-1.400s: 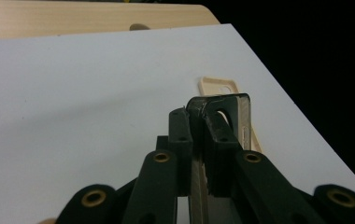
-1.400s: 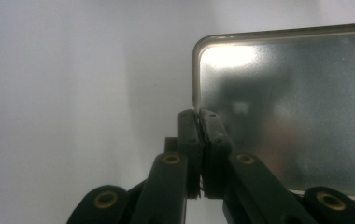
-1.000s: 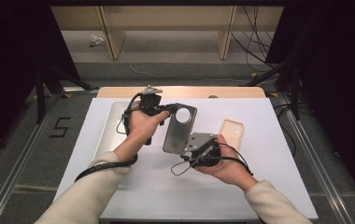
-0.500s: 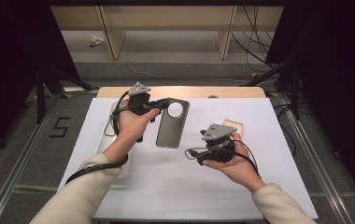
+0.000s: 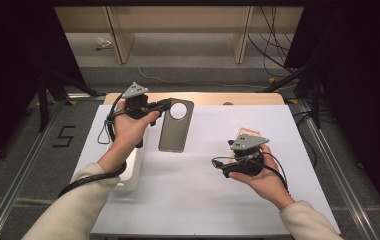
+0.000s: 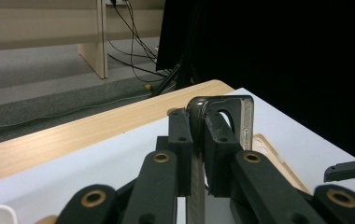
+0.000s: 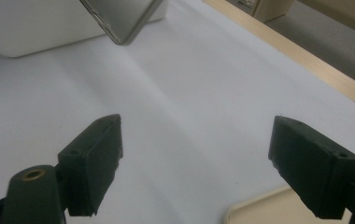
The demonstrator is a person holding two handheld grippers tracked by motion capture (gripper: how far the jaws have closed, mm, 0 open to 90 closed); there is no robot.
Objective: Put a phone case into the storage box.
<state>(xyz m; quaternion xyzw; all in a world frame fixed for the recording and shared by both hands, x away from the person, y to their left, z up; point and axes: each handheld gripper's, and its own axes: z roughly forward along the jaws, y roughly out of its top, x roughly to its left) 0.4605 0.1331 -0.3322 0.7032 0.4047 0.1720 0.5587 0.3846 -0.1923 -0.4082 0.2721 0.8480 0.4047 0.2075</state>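
Above the white table (image 5: 203,200) the left tool (image 5: 159,106) pinches the phone case (image 5: 175,126), long axis toward the person; right tool (image 5: 218,164) just spread, empty

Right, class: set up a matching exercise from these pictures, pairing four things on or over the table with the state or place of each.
Things:
1. left gripper
2. right gripper
3. grey phone case
4. beige case

States or places:
A. jaws wide apart, nothing between them
B. lying flat on the white sheet
C. shut on a thin edge
D. held up by its end with the round hole

Pairs: 1-C, 2-A, 3-D, 4-B
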